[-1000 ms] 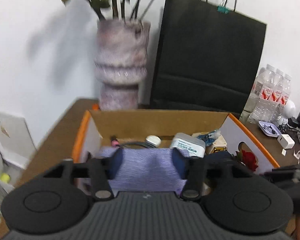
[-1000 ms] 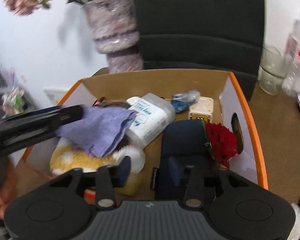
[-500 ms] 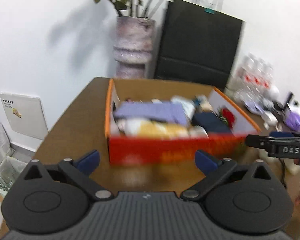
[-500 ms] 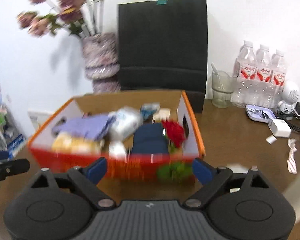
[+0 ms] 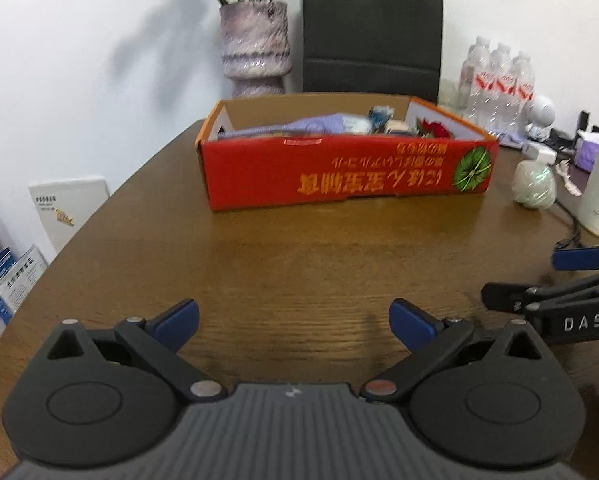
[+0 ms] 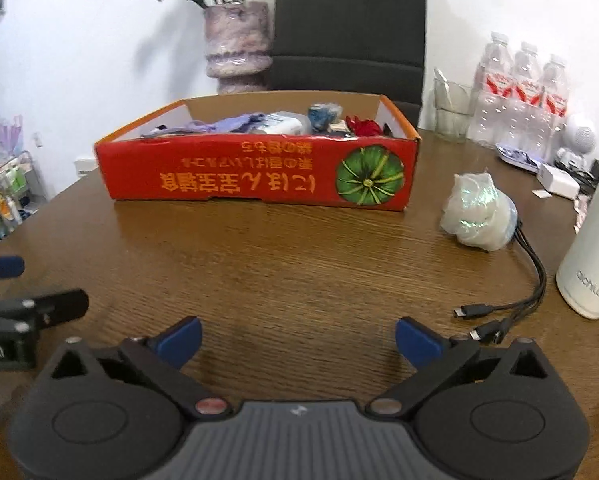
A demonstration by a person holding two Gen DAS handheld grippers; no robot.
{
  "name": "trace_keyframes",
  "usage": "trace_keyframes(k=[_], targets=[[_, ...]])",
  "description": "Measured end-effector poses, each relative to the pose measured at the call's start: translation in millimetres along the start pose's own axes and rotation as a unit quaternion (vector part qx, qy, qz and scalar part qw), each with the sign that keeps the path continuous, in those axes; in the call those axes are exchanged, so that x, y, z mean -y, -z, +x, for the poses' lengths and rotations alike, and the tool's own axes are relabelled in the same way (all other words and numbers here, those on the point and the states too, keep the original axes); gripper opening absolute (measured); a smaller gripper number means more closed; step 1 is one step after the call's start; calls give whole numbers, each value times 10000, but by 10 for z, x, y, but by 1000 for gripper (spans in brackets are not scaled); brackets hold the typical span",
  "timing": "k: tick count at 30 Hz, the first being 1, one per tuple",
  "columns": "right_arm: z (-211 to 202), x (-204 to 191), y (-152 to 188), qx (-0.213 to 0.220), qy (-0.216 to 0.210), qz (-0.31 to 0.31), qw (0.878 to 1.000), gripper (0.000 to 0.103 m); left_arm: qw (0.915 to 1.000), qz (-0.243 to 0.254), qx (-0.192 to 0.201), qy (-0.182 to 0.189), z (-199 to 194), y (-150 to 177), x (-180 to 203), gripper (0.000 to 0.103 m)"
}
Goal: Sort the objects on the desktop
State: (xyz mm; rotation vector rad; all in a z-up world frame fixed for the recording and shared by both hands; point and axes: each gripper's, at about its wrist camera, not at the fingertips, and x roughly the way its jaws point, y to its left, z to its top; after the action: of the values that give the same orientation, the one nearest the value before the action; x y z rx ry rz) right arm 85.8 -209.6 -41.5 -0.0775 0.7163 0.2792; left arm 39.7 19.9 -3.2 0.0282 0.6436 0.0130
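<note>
Table (image 5: 299, 264): brown wood-grain top, bare in front of both grippers.
Red cardboard box (image 6: 259, 178): sits toward the back of the table, open-topped, holding a lilac cloth (image 6: 235, 123), a red artificial rose (image 6: 364, 126) and other small items.
White bottle (image 6: 591, 248): upright at the right edge.
Wrapped bundle (image 6: 477, 216): on the table right of the box.
Multi-plug cable (image 6: 499, 316): beside the bottle.
Left gripper (image 5: 295, 324): jaws have just been opening, spread wide, nothing between them.
Right gripper (image 6: 297, 340): jaws have just been opening, spread wide, empty.
</note>
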Motion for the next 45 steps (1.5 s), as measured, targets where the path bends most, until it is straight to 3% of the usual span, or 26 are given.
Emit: trace_keyframes(k=[3, 6, 15, 45], targets=[[64, -14, -23, -93, 208, 86, 9997, 103, 9999, 25, -83, -57, 78, 19, 19, 103], [56, -3, 41, 83, 169, 71, 9998, 103, 9999, 90, -97, -91, 133, 29, 29, 103], [45, -15, 97, 75, 183, 70, 9998, 103, 9996, -134, -249, 35, 201, 36, -31, 103], [25, -127, 77, 67, 292, 160, 9994, 103, 9995, -131, -270, 33, 207, 35, -10, 103]])
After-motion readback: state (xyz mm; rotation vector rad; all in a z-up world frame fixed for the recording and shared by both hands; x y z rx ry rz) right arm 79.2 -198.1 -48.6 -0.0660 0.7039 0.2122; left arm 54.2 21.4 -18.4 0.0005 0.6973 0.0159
